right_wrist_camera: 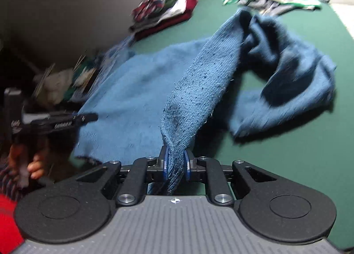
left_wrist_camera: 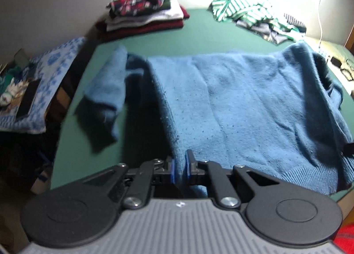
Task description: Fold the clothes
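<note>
Now you are pinching the blue sweater [left_wrist_camera: 232, 103] by its ribbed hem at the table's near edge: your left gripper [left_wrist_camera: 179, 166] is clamping one corner, your right gripper [right_wrist_camera: 175, 165] the other. Its body is stretching away toward the far edge, sleeves trailing at both sides. Beyond are lying a folded stack [left_wrist_camera: 143, 10] and a striped heap [left_wrist_camera: 250, 15].

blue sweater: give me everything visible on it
The blue sweater is a pilled knit with a ribbed hem, spread over the green table, sleeves out to both sides. The left gripper and right gripper are each shut on a hem corner, lifting those edges; the right sleeve lies crumpled.
</note>
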`<state>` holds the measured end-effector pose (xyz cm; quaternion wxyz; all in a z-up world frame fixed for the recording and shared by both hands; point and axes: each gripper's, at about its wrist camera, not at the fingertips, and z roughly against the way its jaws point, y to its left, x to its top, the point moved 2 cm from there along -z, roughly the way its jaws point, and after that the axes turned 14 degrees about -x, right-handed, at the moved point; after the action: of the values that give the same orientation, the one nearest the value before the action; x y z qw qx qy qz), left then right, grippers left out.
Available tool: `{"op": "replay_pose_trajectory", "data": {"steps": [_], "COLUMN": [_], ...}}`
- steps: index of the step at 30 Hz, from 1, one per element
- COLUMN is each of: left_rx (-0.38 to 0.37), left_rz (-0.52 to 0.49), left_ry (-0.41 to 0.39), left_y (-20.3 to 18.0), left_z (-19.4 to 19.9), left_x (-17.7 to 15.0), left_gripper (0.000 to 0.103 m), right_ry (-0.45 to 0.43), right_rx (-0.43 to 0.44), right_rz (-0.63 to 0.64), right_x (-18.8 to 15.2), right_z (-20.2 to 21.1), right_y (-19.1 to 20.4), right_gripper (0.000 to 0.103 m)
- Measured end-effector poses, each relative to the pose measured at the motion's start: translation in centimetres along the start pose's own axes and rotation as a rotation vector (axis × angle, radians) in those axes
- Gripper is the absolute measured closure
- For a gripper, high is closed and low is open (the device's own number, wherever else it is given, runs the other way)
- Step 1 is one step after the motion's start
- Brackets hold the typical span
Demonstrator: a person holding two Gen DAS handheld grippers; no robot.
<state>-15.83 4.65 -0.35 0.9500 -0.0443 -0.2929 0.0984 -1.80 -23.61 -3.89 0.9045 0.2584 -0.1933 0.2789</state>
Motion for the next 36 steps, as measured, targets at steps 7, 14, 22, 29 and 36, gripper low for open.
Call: {"op": "replay_pose_trajectory", "data": {"steps": [7, 14, 22, 29, 36], "left_rx": [0.027, 0.043, 0.074, 0.016, 0.101], "left_rz": [0.007, -0.008, -0.029, -0.094, -0.09], "left_ry": [0.14, 0.137, -0.037, -0.072, 0.039], "left_y": [-0.6, 0.7, 0.8, -3.6, -2.3], "left_z": [-2.4, -0.9, 1.5, -4.3, -6.3], "left_x": [-5.0, -5.2, -0.9, 0.9, -1.9], "left_gripper": [0.094, 0.072, 0.055, 0.062, 0.056], "right_ry": [0.176, 0.188, -0.035, -0.124, -0.124], "right_rx": [-0.053, -0.092, -0.159, -0.221, -0.344], "right_rz": [0.051, 0.116, 0.022, 0.028, 0.162], "right_x": [-3.4, -2.0, 2.6, 3.3, 2.2], "right_z": [-2.8, -2.2, -1.6, -4.6, -4.9], "right_y": [-0.1, -0.2, -0.5, 0.1, -0.7], "right_gripper": [0.087, 0.066, 0.044, 0.056, 0.089]}}
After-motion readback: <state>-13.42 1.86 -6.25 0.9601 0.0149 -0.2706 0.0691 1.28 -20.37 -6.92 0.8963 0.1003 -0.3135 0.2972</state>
